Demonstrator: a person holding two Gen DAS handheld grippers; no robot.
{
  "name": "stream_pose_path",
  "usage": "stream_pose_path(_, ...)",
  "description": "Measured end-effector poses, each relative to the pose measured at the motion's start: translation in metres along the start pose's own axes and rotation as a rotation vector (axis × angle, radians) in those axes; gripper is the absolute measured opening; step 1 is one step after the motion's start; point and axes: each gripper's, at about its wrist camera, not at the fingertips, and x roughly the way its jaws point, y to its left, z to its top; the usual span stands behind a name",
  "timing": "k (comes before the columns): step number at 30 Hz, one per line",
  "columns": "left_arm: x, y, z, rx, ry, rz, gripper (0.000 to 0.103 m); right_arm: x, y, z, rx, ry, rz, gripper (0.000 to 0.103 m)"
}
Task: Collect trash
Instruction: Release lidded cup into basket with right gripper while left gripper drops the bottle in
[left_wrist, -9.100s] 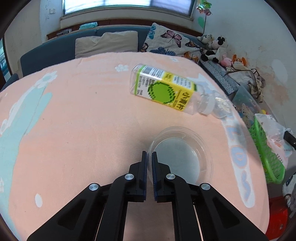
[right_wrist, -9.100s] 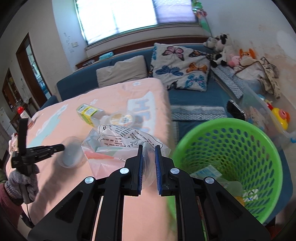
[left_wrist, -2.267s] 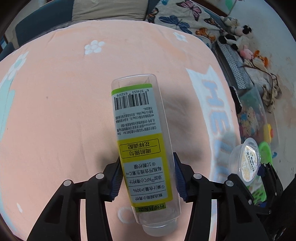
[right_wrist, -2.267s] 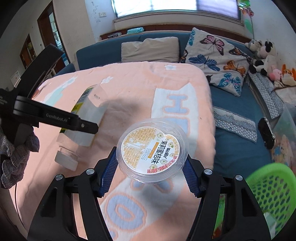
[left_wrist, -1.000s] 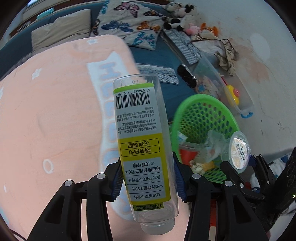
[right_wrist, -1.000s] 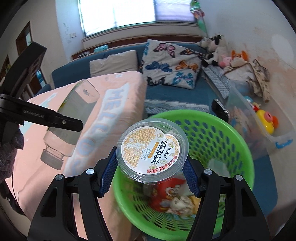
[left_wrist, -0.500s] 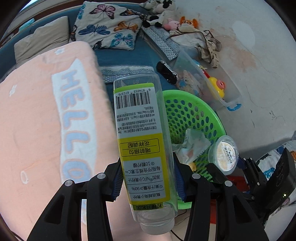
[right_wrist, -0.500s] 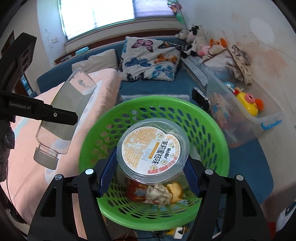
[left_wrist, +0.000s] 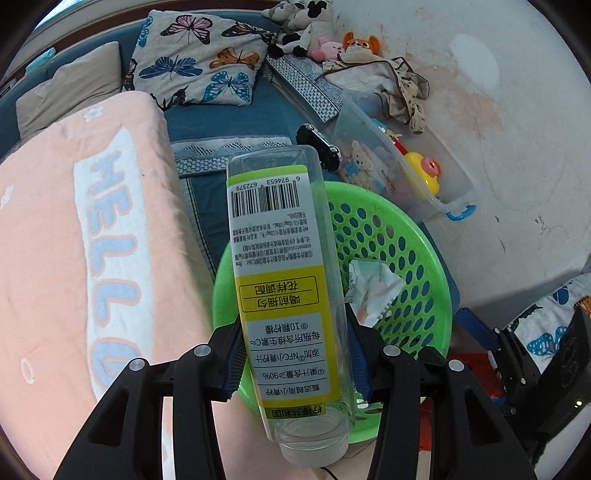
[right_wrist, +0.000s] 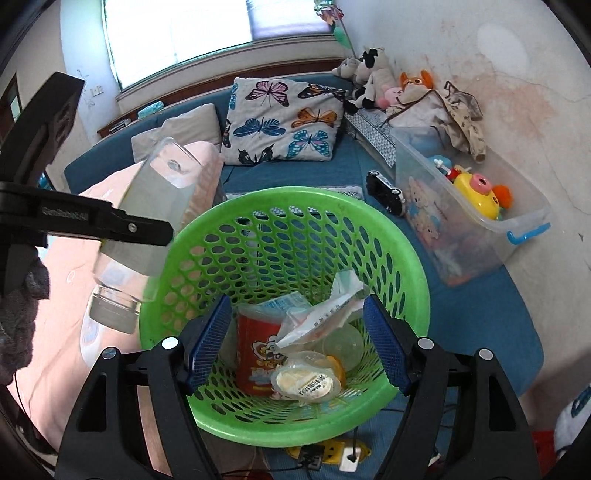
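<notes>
Clear glossy plastic bottle (left_wrist: 284, 280), perforated green plastic basket (right_wrist: 402, 254), fuzzy pink cloth blanket (left_wrist: 48, 236).

Butterfly pillow (right_wrist: 284, 120) on blue sofa (right_wrist: 295, 175); clear toy bin (right_wrist: 476, 229) beside wall.

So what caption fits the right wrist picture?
Open right tongs above the green basket, jelly cup inside.

The bottle (left_wrist: 284, 288) hides much of the green basket (left_wrist: 424, 258); its small label print stays unreadable.
</notes>
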Motion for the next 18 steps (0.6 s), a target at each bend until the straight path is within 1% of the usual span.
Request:
stream_pose_path(11, 0.015, -0.008, -0.002, 0.015, 0.012, -0.01, 0.046, -0.005, -0.001, -0.002, -0.003, -0.009, -0.007, 0.074)
stream_pose_path(16, 0.012, -0.009, -0.003, 0.024, -0.005, -0.013, 0.055, -0.005, -0.001, -0.003, -0.001, -0.006, -0.005, 0.074)
stream_pose_path(18, 0.01, -0.008, -0.004, 0.025, -0.01, -0.011, 0.056, -0.006, 0.0, -0.003, 0.0, -0.005, -0.003, 0.074)
